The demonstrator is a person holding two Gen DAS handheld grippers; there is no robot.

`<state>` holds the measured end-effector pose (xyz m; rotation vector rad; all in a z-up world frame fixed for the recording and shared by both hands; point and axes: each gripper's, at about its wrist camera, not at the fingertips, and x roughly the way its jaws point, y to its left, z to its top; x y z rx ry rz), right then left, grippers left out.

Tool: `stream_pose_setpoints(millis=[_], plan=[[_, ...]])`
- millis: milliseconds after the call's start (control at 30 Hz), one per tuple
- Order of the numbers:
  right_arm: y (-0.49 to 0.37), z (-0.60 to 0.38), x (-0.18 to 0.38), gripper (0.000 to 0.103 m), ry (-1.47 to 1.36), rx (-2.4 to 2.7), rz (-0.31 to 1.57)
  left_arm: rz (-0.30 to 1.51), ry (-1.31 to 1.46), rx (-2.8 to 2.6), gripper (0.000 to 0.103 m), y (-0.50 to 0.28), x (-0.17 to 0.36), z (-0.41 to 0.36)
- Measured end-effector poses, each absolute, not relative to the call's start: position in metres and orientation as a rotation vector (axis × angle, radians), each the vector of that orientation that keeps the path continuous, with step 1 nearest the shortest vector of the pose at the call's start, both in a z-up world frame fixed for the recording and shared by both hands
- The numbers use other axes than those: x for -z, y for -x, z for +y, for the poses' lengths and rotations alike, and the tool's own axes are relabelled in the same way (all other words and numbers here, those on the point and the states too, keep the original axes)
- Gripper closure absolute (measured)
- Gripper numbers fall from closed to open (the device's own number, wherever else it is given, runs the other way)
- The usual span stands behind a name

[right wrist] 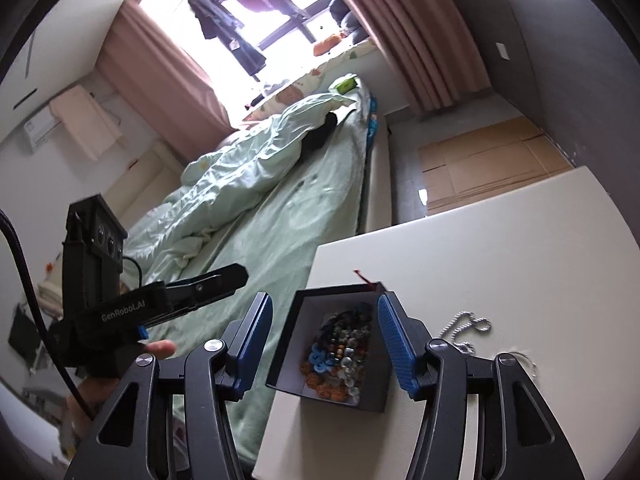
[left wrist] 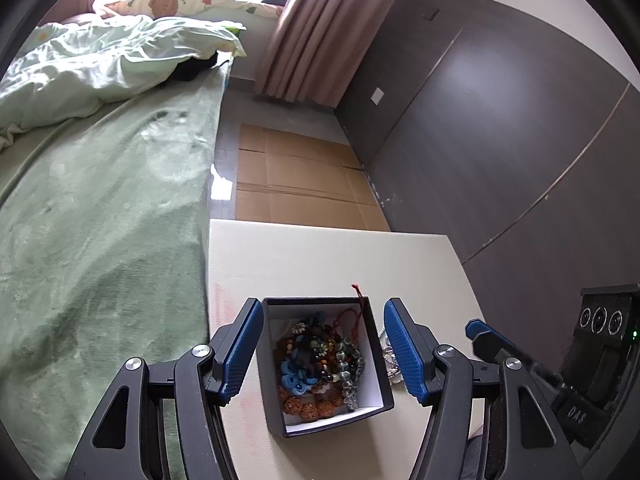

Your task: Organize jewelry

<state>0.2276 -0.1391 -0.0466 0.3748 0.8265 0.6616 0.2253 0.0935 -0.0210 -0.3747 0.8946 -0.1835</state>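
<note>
Box: small dark box (left wrist: 326,364) w/ white inside, lid off, sits on the white table (left wrist: 320,256) near its left edge, just beside the bed (left wrist: 100,220).
Contents: heap of beaded jewelry (left wrist: 320,364) — blue, orange-brown, grey-green beads; a red cord (left wrist: 358,300) runs up over the far wall of the box.
Silver chain: a silver chain (right wrist: 466,330) lies loose on the table, just right of the box, outside it.
Left gripper: left gripper (left wrist: 324,350) hangs above the box, blue fingers (left wrist: 240,350) spread wide w/ the box seen between them; not touching anything, holding nothing.
Right gripper: right gripper (right wrist: 326,350) also over the box; fingers (right wrist: 394,350) wide apart and released. In right wrist view the right one overlaps the box's right wall — contact or just in front, can't tell.
Grippers relative: near each other; the right one's blue tip shows at the right in left wrist view, and the left gripper's body appears at the left in right wrist view.
Hand: bare hand (right wrist: 120,368) holds the left gripper's handle.
Surroundings: green sheet and rumpled duvet on bed, pink curtain (left wrist: 316,28), flat cardboard (left wrist: 300,176) on floor, dark wardrobe wall at right.
</note>
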Motion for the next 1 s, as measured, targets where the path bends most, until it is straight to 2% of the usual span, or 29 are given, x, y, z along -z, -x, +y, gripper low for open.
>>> stream_pose_setpoints(millis=[467,500,567,600,933,1000], plan=[[-0.233,-0.198,0.053,0.047,-0.415,-0.552,0.876,0.920,0.262,0.276,0.036,-0.227,0.025,0.043],[-0.233,-0.203,0.054,0.046,-0.420,-0.546,0.890,0.925,0.254,0.283,0.036,-0.227,0.026,0.039],[-0.232,-0.209,0.058,0.032,-0.418,-0.539,0.912,0.934,0.232,0.300,0.036,-0.226,0.028,0.029],[-0.231,-0.214,0.060,0.029,-0.407,-0.528,0.921,0.939,0.218,0.309,0.036,-0.226,0.029,0.023],[-0.231,-0.250,0.082,0.027,-0.368,-0.415,1.028,0.974,0.121,0.397,0.036,-0.225,0.038,-0.021],[-0.232,-0.259,0.086,0.027,-0.391,-0.385,1.044,0.990,0.111,0.413,0.039,-0.228,0.042,-0.029]])
